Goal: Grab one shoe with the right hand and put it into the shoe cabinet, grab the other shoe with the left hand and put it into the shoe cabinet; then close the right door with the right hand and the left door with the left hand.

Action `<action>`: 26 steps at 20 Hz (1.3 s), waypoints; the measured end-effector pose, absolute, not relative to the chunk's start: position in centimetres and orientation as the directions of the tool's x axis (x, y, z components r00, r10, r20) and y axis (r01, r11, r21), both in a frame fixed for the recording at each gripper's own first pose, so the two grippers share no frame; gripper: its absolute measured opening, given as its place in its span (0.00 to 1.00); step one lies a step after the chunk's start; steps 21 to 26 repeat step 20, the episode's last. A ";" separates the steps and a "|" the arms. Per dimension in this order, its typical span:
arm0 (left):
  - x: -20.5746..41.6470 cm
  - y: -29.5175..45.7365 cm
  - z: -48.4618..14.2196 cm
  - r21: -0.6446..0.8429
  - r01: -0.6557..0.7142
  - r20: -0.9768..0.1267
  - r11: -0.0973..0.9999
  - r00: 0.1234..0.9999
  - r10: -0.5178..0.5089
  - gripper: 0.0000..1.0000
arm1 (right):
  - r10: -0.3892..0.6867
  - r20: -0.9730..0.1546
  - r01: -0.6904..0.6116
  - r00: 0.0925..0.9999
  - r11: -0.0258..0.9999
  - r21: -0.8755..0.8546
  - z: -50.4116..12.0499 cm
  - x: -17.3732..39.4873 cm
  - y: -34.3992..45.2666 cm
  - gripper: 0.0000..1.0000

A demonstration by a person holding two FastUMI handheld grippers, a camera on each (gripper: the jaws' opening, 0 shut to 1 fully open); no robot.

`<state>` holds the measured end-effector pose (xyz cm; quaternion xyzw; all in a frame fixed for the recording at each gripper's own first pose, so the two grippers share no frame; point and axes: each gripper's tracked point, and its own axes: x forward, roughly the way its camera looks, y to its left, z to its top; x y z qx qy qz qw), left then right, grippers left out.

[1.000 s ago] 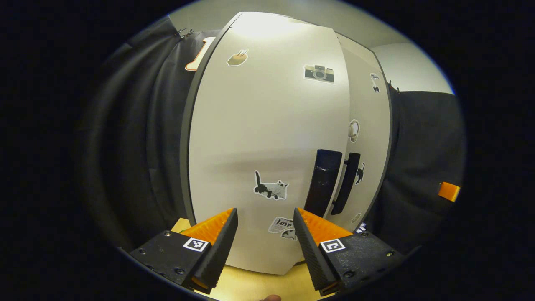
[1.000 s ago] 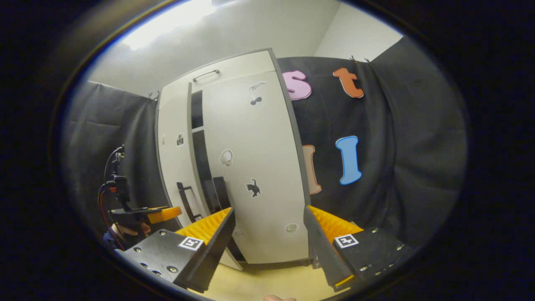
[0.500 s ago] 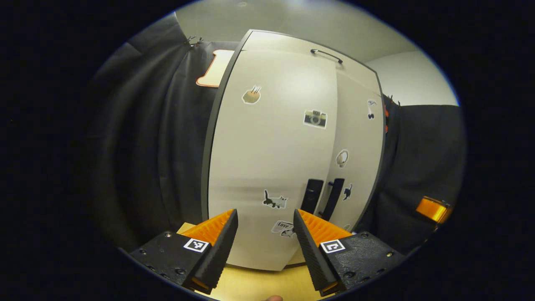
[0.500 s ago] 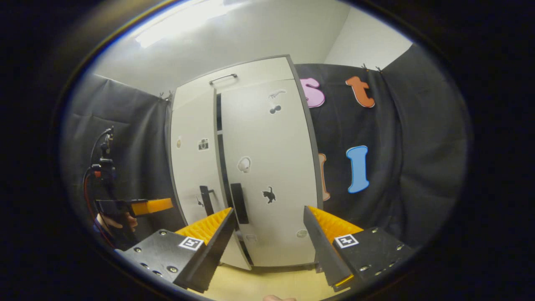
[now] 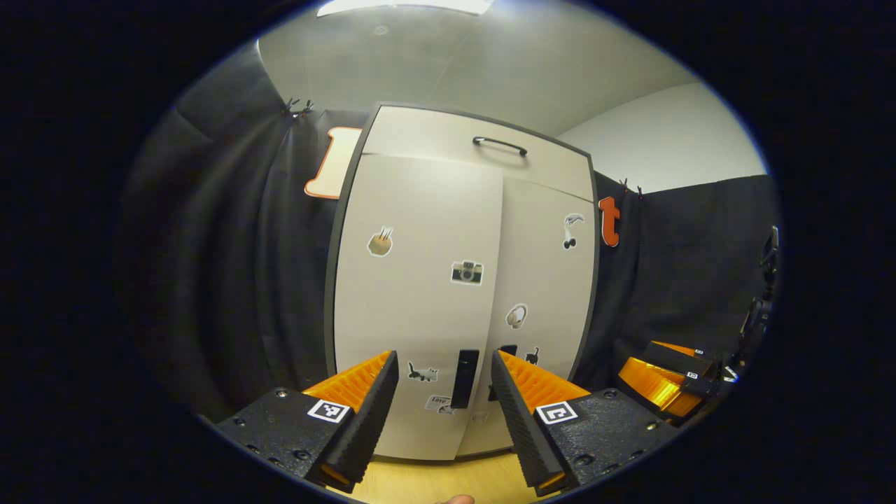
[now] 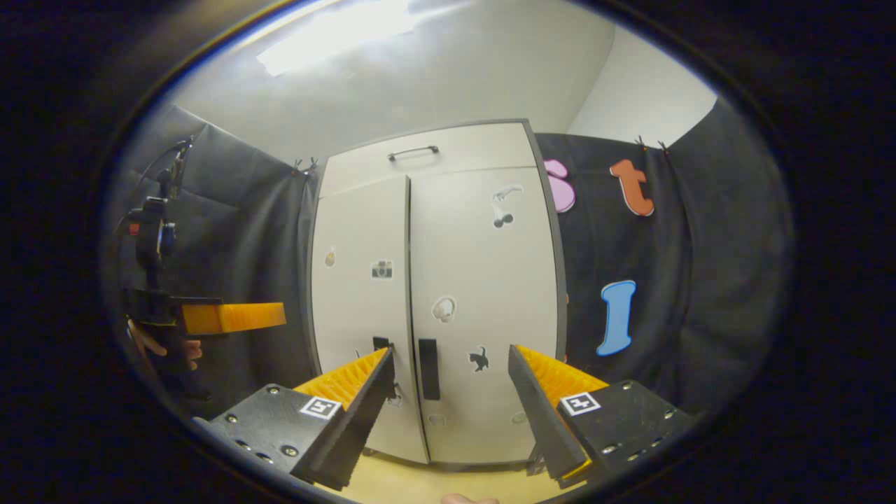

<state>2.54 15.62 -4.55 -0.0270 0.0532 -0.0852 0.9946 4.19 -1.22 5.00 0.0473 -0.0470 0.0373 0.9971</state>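
Left gripper [image 5: 444, 392] and right gripper [image 6: 451, 395] both gape wide, holding nothing, above the pale wood floor [image 6: 448, 483]; beyond them the white shoe cabinet [image 6: 434, 294] stands with left door [image 5: 413, 294] and right door [image 6: 483, 301] closed

Left gripper [image 5: 444, 392], right gripper [image 6: 449, 392]: black bodies with screws, square black-and-white markers, ribbed orange fingers [image 5: 353, 381] faced with black toothed pads.

Shoe cabinet [image 6: 434, 294] at frame centre, left door [image 6: 360, 308] beside right door [image 6: 483, 301], drawer [image 6: 427, 157] above both.
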 end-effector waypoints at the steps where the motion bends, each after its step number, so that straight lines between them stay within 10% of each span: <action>1: 2.2 15.4 -3.8 -0.047 0.162 -0.089 0.986 0.982 -0.166 0.82 | 0.067 0.113 -0.077 0.991 0.993 0.087 6.0 4.2 -0.9 0.96; 13: 0.8 14.7 -2.9 0.086 0.046 -0.054 0.995 0.998 -0.042 0.99 | 0.041 0.173 -0.059 0.984 0.993 0.099 9.2 4.2 1.6 0.95; 26: 0.3 15.6 -2.5 0.069 0.033 -0.047 0.997 0.998 -0.029 0.94 | 0.040 0.157 -0.055 0.987 0.994 0.089 8.7 4.0 1.6 0.98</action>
